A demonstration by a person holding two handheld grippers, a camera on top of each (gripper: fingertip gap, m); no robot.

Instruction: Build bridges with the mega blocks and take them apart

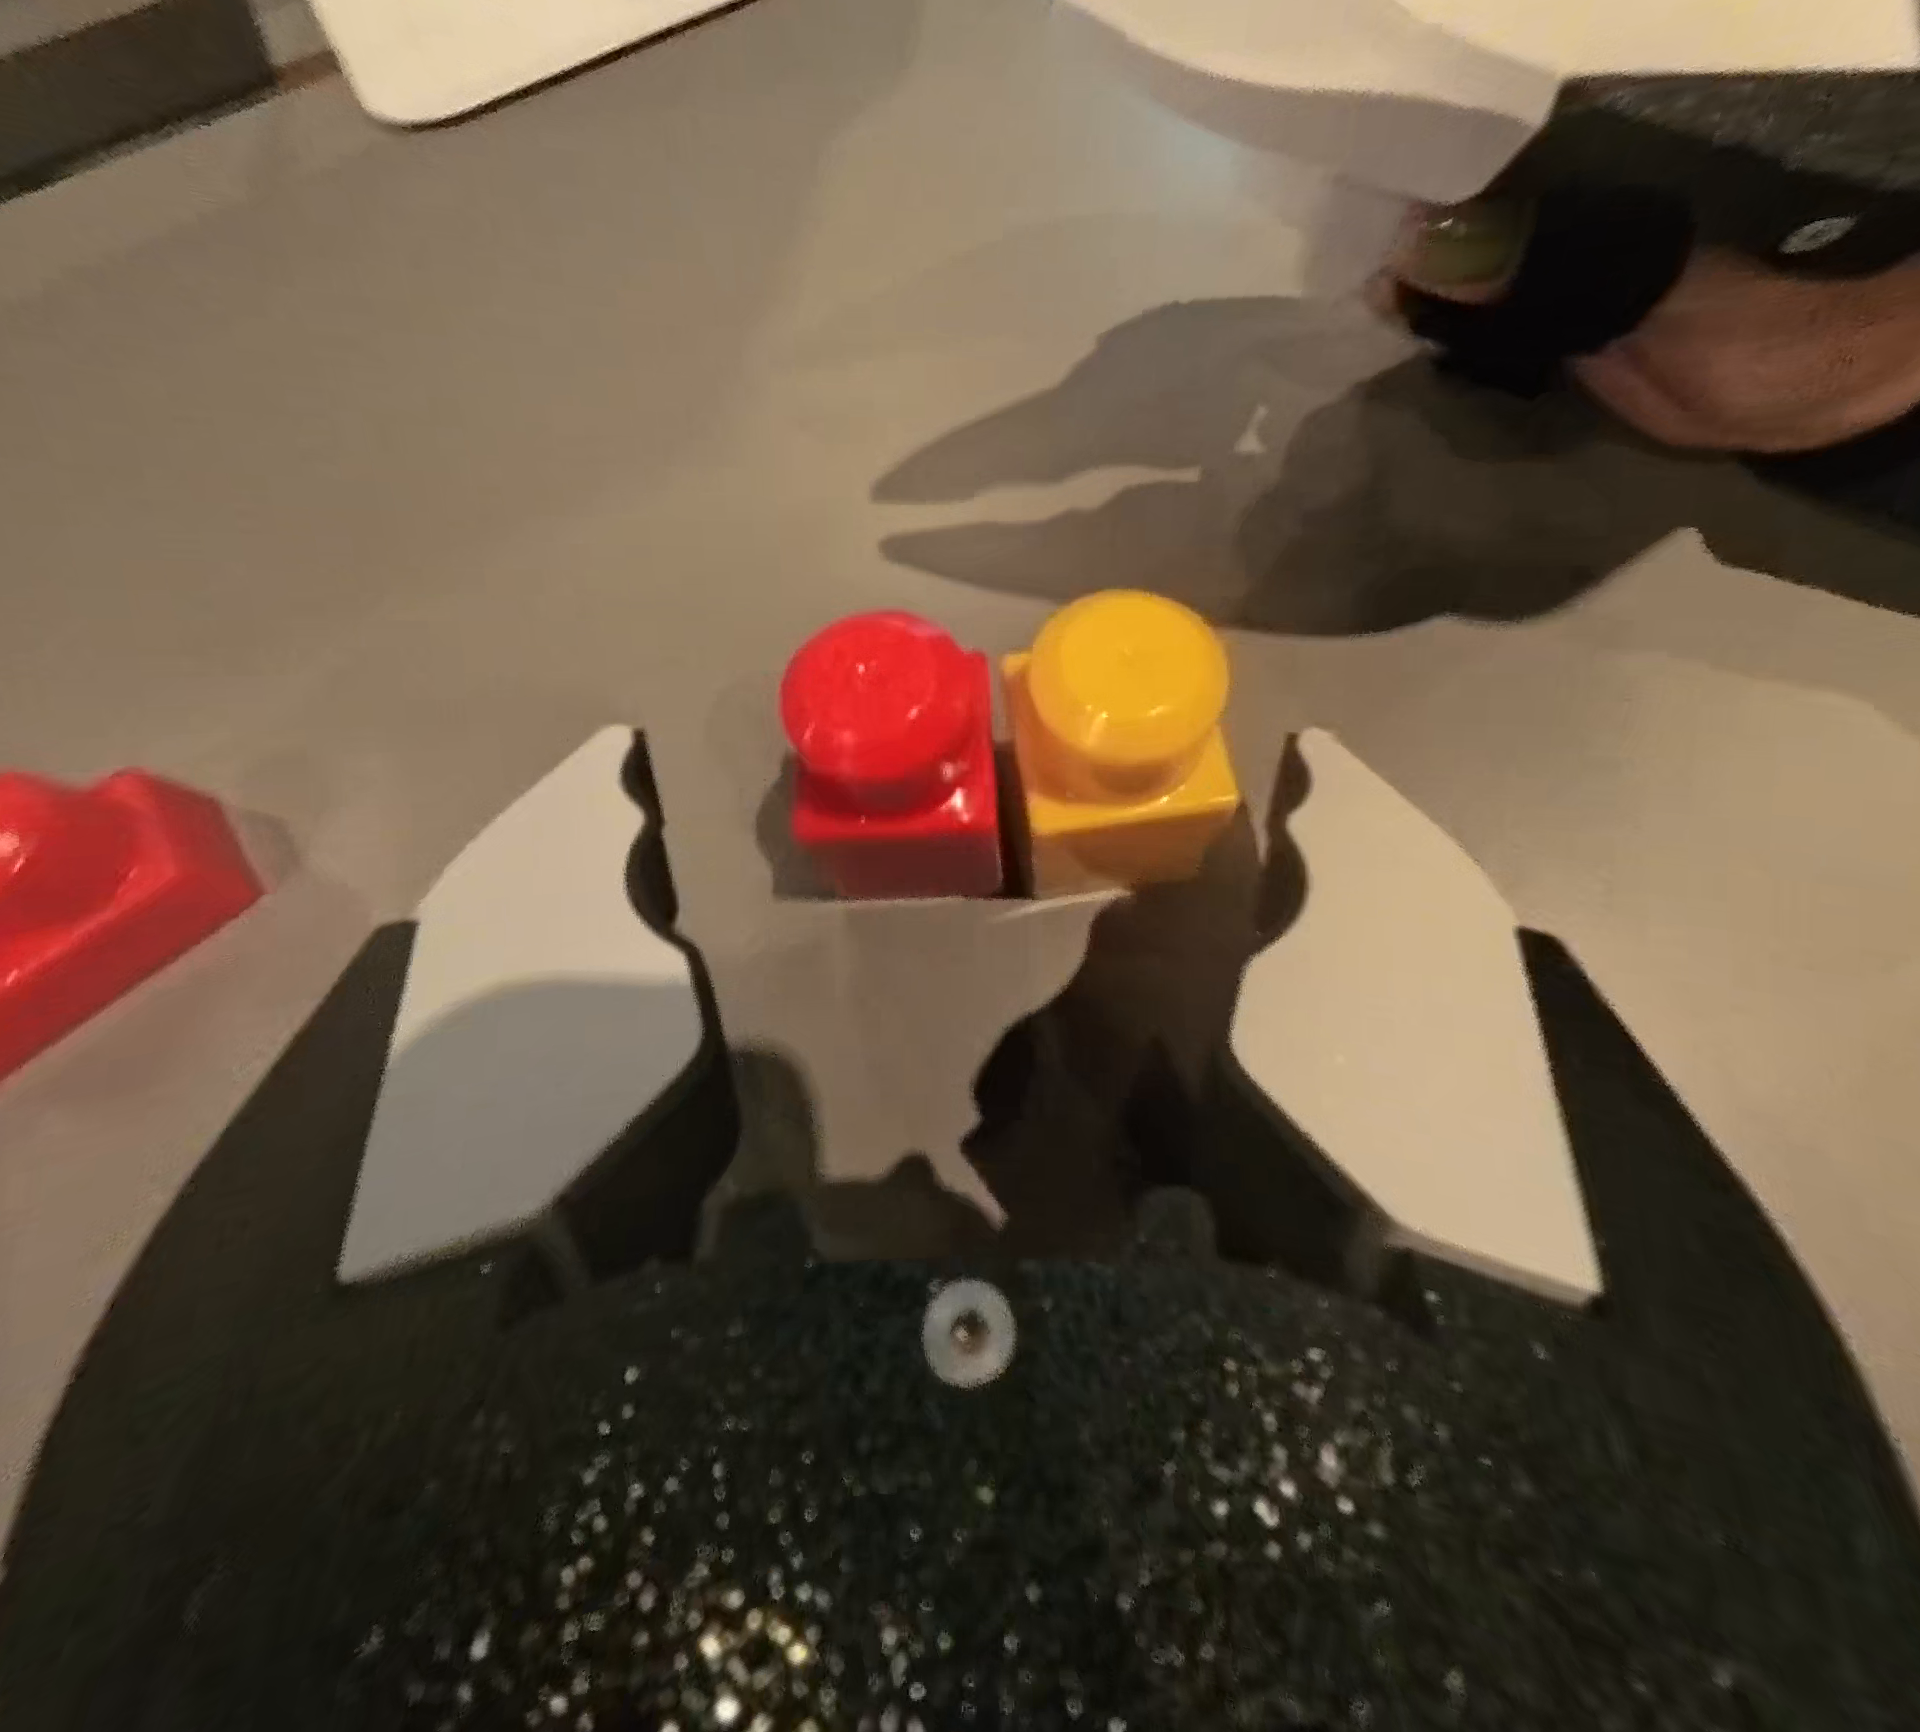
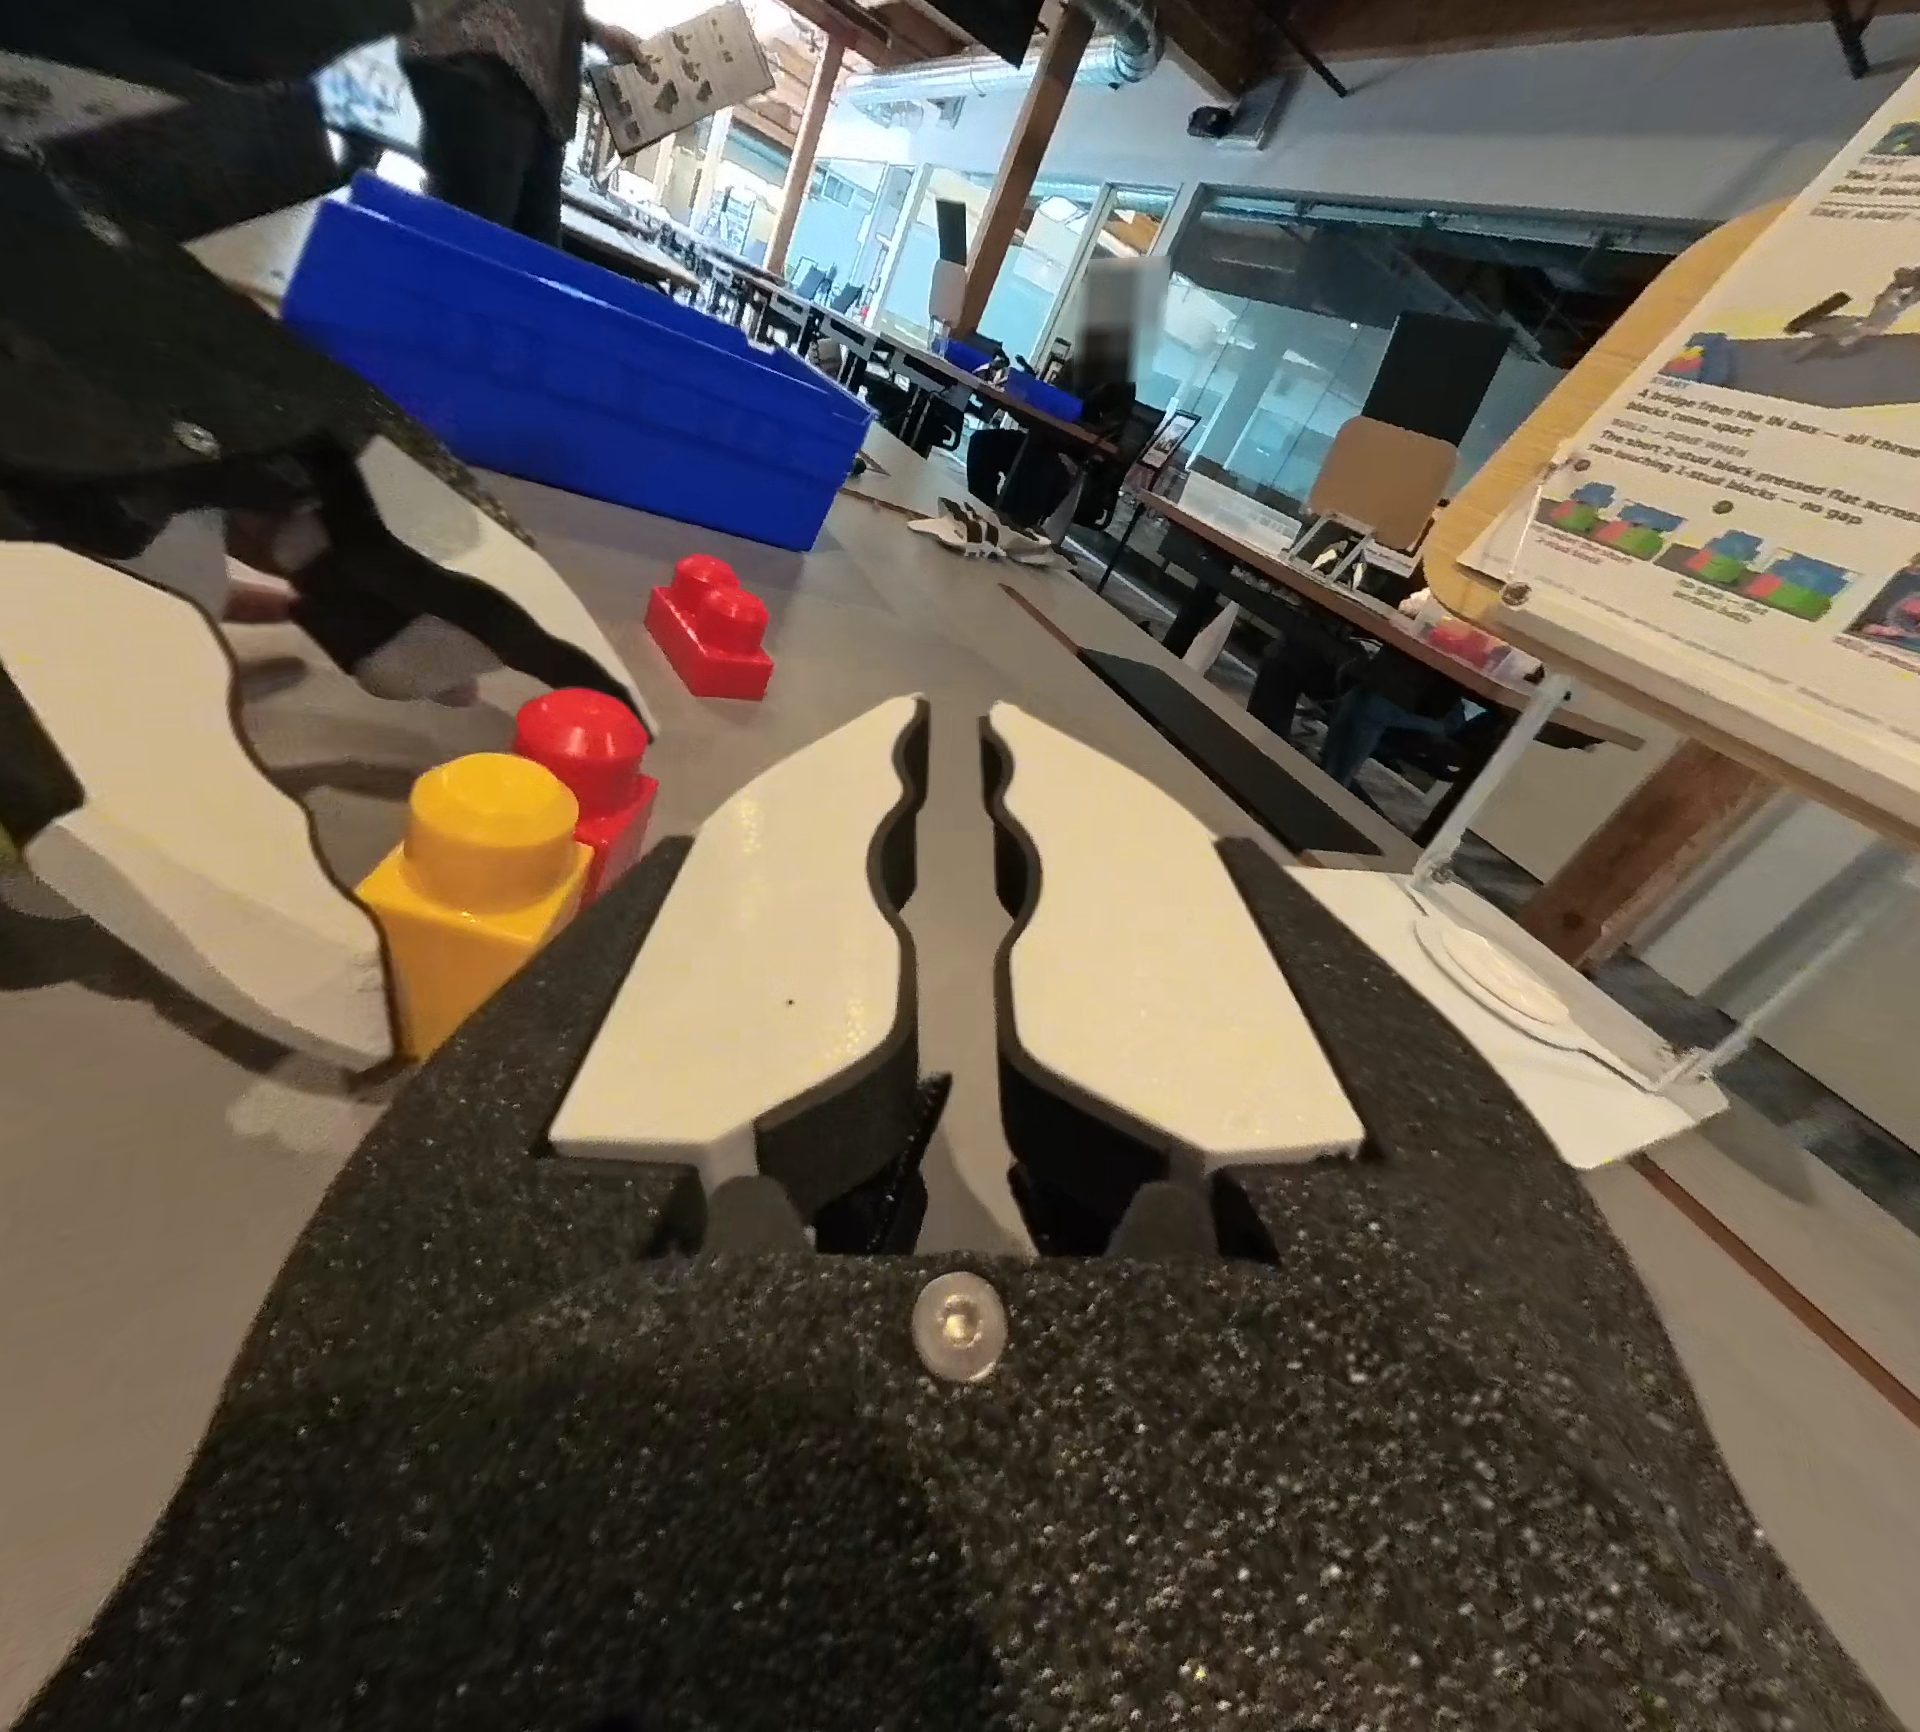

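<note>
A red one-stud block [image 1: 883, 768] and a yellow one-stud block [image 1: 1127, 747] stand upright, side by side and touching, on the grey table [image 1: 468, 435]. My left gripper [image 1: 966, 742] is open, with one finger on each side of the pair and a little room on both sides. The right wrist view shows this too: the yellow block [image 2: 478, 882], the red block [image 2: 592, 757] and the left gripper [image 2: 504, 867] around them. My right gripper [image 2: 956, 721] is shut to a narrow slit, empty, to the right of the blocks. It also shows in the left wrist view [image 1: 1455, 20].
A red two-stud block [image 2: 712, 633] lies apart beyond the pair, at the left edge in the left wrist view [image 1: 94, 882]. A blue bin [image 2: 582, 404] stands behind it. A sheet on a clear stand [image 2: 1714, 456] is at the right, its white base [image 1: 540, 9] on the table. The tips of one gripper are about 10 cm away from the tips of the other.
</note>
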